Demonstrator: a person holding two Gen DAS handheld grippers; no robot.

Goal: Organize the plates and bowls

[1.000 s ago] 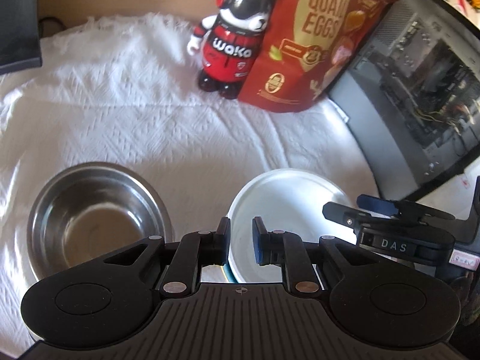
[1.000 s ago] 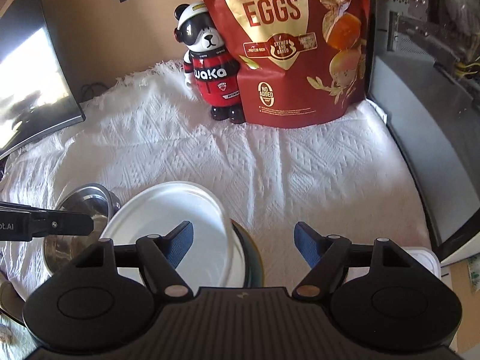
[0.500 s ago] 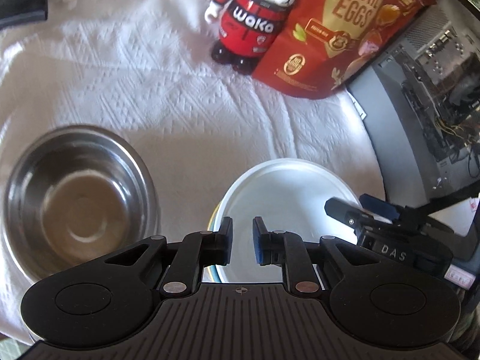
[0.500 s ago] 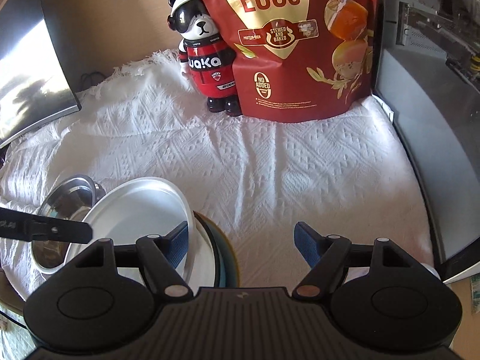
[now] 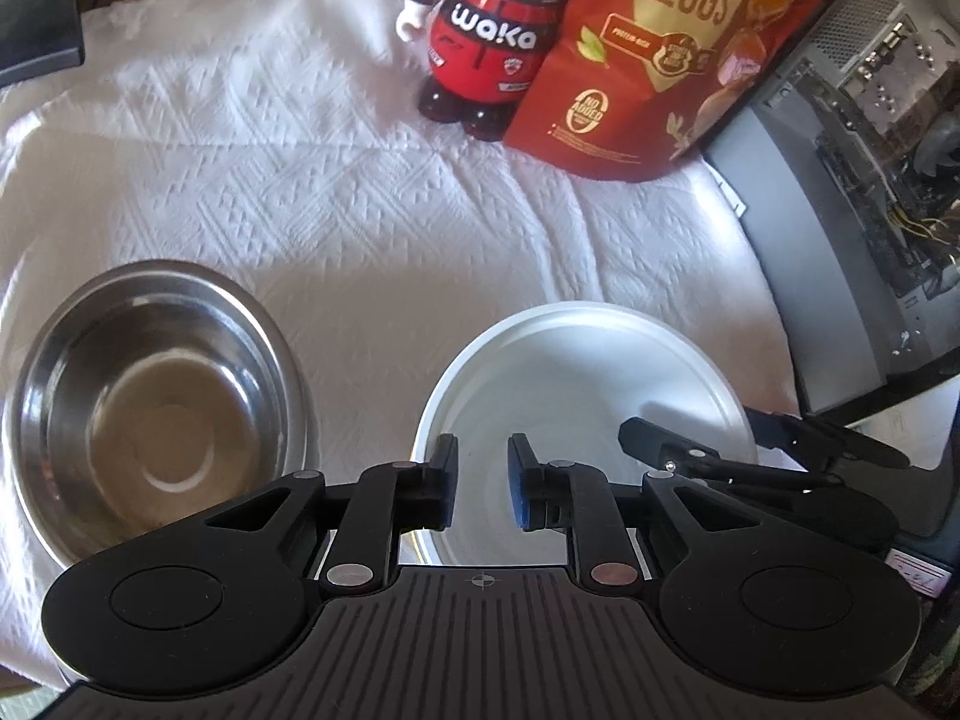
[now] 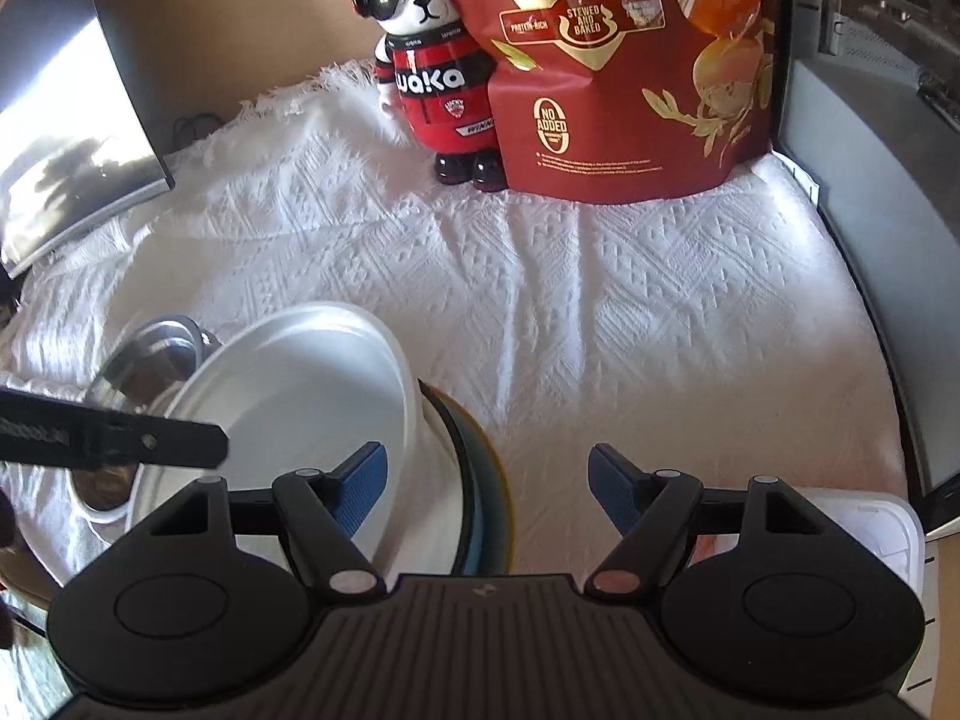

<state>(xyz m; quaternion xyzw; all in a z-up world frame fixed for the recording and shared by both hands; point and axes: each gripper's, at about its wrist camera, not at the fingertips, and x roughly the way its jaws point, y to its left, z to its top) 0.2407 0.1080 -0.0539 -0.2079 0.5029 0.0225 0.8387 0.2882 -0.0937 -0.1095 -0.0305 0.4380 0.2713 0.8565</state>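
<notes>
My left gripper (image 5: 480, 489) jaws are opening off the white plate (image 5: 576, 384), now resting on the stacked plates beside the steel bowl (image 5: 150, 402). My right gripper (image 6: 486, 483) jaws hang apart, empty.

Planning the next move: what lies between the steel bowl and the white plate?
Only bare white cloth lies between the steel bowl and the white plate; they stand apart. The left wrist view shows it.

On the cloth (image 5: 336, 192) the steel bowl (image 5: 150, 408) sits left of the plate (image 5: 576, 384) — the plate rests on a stack of dishes (image 6: 486, 480). Behind them, the bear figure (image 5: 492, 36) stands left of the snack bag (image 5: 672, 60), touching it — a computer case (image 5: 852, 192) is at right.
</notes>
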